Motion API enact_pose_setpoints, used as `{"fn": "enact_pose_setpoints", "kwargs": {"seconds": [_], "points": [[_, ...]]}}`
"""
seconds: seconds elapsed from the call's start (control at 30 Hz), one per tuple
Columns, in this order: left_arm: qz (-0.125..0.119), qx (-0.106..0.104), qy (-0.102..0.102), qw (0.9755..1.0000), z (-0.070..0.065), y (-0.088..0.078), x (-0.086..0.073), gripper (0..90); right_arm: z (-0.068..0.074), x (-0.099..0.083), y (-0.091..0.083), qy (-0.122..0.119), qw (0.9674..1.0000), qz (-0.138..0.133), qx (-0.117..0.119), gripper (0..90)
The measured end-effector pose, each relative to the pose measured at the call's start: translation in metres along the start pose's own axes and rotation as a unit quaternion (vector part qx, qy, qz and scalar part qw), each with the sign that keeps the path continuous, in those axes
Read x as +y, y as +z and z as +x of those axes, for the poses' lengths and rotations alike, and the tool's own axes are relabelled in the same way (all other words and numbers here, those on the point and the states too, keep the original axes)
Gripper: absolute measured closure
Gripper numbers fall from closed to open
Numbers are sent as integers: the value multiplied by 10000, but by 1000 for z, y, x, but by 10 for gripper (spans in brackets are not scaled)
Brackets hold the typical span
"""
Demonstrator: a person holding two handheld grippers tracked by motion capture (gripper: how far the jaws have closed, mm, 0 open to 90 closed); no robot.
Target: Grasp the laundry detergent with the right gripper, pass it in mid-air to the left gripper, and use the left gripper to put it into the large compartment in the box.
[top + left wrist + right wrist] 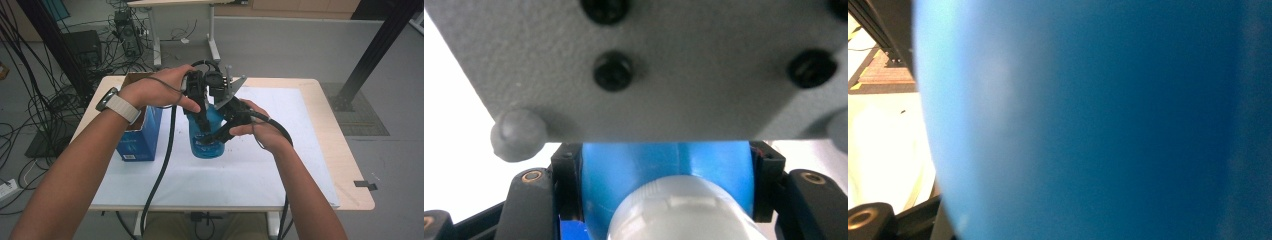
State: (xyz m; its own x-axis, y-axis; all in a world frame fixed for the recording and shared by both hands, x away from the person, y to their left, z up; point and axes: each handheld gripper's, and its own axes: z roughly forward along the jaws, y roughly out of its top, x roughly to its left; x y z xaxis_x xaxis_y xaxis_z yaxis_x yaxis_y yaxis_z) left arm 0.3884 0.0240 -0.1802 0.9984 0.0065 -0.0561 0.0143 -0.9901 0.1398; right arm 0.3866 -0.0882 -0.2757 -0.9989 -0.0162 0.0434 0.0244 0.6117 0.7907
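With both the left gripper [202,122] and right gripper [227,131] clamped on the translucent blue plastic bottle [207,145], uneven twisting could have tipped it over on the counter [300,165].

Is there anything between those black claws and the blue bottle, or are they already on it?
Nothing visible stands between. The left gripper and the right gripper are both clamped on the blue bottle.
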Motion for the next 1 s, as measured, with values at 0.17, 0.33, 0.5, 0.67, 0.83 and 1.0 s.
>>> {"fn": "enact_pose_setpoints", "kwargs": {"seconds": [0.17,0.33,0.5,0.67,0.83,1.0], "points": [[-35,4,13,10000,-1,0,0,376,1,0,-1,-20,10000,-16,9,436],[-47,-23,-12,10000,-2,-1,0,376,0,-1,-1,-100,9999,-68,22,436],[-74,-20,-31,10000,-2,-1,-1,376,2,0,-2,-53,10000,-33,30,436],[-73,-5,-2,10000,-3,-1,-2,376,2,0,-1,-35,10000,-16,40,436],[-88,27,18,10000,-3,-2,-2,376,1,1,-1,-140,9999,-34,11,436],[-99,11,1,10000,-4,-3,-3,375,2,2,-2,-118,9999,-27,25,436]]}}
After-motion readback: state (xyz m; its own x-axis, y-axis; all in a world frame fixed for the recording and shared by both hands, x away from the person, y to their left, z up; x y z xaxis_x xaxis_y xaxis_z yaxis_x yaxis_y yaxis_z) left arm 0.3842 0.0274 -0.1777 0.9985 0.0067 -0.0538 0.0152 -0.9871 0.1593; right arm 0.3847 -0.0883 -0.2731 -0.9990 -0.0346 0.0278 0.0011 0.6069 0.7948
